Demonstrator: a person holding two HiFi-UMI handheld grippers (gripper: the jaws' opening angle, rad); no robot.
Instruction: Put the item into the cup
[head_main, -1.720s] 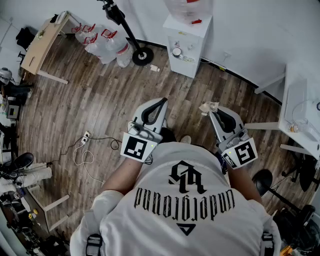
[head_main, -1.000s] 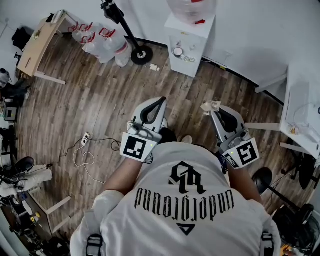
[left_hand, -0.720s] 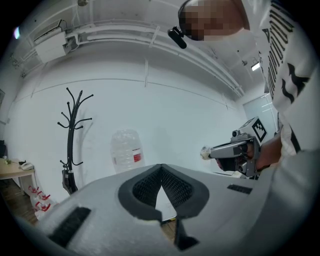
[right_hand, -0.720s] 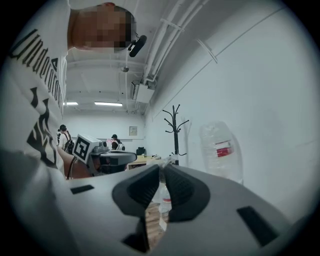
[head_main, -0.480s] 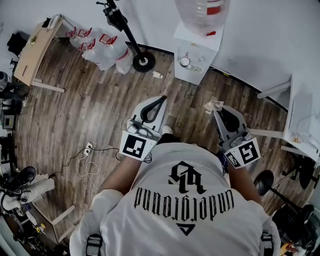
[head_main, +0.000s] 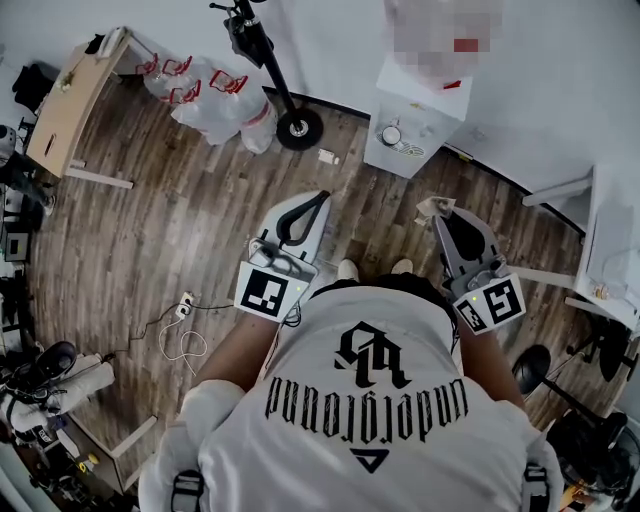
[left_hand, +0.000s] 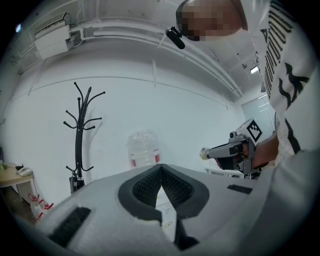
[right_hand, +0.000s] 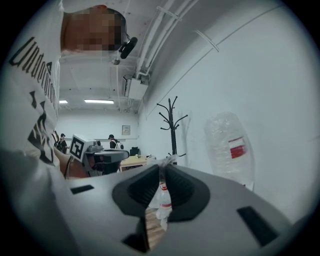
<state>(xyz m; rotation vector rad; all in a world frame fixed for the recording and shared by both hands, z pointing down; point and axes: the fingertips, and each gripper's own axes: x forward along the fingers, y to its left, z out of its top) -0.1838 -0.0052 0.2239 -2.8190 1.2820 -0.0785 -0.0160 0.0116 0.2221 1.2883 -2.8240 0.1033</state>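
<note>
The wood floor (head_main: 180, 200) fills most of the head view, with the person standing on it and facing a white dispenser (head_main: 440, 115) against the wall.

Both grippers are held out toward the dispenser, and neither has reached it. The left gripper (head_main: 325, 197) points at the dispenser's left side. Its jaws are closed tip to tip with nothing between them. The right gripper (head_main: 438, 212) points at the dispenser's right side, and its jaws are pinched narrow on the item (head_main: 433, 207). The item is a small crumpled scrap that sticks out past the tips and has no clear long axis.

On the dispenser's top, toward its left edge, sits a small round thing that is likely the cup (head_main: 390, 133). It lies ahead of the item and to its left, roughly between the lines of the two grippers. The move to come is probably forward and leftward.
</note>
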